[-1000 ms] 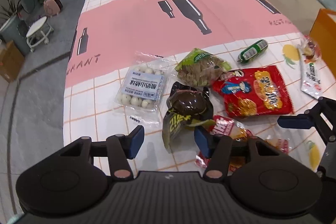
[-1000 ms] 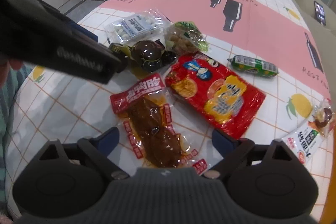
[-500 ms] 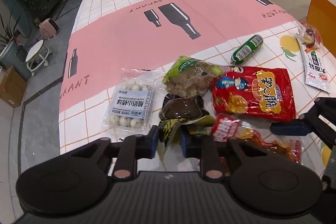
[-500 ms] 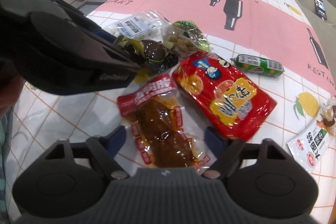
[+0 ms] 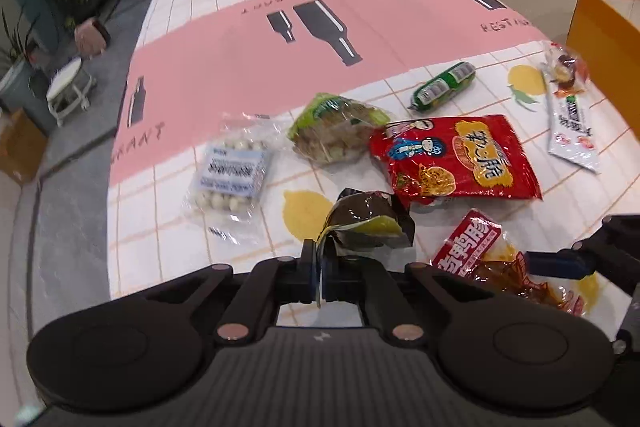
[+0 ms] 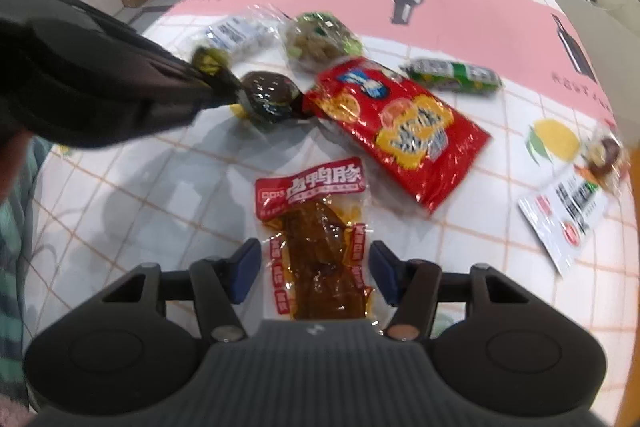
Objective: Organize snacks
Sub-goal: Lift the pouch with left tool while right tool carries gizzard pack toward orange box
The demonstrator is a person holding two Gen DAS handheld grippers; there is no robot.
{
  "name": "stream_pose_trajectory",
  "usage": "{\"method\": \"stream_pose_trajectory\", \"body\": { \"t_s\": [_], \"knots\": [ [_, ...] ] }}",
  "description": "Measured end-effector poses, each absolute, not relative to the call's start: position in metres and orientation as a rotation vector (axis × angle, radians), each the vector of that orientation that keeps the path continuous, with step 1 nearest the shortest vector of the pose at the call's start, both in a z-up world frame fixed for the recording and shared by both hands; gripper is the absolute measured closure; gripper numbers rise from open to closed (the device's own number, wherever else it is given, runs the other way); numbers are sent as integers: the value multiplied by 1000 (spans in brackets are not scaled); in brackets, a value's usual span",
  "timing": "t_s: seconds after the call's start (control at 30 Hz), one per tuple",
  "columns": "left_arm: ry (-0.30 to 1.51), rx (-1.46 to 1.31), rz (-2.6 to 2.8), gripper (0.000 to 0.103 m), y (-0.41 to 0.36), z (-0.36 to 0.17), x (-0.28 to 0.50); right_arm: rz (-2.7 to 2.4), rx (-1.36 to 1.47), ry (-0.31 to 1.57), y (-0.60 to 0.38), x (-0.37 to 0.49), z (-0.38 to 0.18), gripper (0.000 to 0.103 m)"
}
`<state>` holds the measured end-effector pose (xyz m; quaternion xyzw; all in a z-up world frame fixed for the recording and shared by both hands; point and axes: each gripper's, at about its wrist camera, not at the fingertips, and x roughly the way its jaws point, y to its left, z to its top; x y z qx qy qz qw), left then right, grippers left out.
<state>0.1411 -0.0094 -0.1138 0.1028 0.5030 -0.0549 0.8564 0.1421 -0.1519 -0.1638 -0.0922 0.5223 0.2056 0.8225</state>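
Observation:
My left gripper (image 5: 320,275) is shut on the yellow-green flap of a dark brown egg packet (image 5: 368,223), seen lifted off the cloth in the right wrist view (image 6: 268,95). My right gripper (image 6: 316,275) points down over a red-labelled clear packet of brown meat (image 6: 316,239). Its jaws are closing with the packet between them, and the blue pads (image 6: 248,273) stand just beside the packet's edges. One right fingertip (image 5: 560,263) shows in the left wrist view beside that packet (image 5: 472,247).
On the tablecloth (image 5: 248,39) lie a red snack bag (image 5: 456,155), a green sausage (image 5: 444,87), a green packet (image 5: 336,135), a clear pack of white balls (image 5: 232,175) and a white sachet (image 5: 572,131). An orange box (image 5: 608,39) stands far right.
My left jaws closed on the dark packet's flap and drew it away from the other snacks. My right jaws narrowed around the meat packet.

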Motion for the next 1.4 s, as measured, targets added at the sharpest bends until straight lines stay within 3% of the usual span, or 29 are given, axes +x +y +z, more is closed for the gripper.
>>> {"method": "stream_pose_trajectory", "body": {
  "t_s": [0.47,1.4],
  "knots": [
    [1118,98,-173,102,-15,-86,108,395,-17,1201,-188,118,-152,47],
    [960,56,-198,102,-46,5,99,338,-66,1004,-240,113,-62,47]
  ]
}}
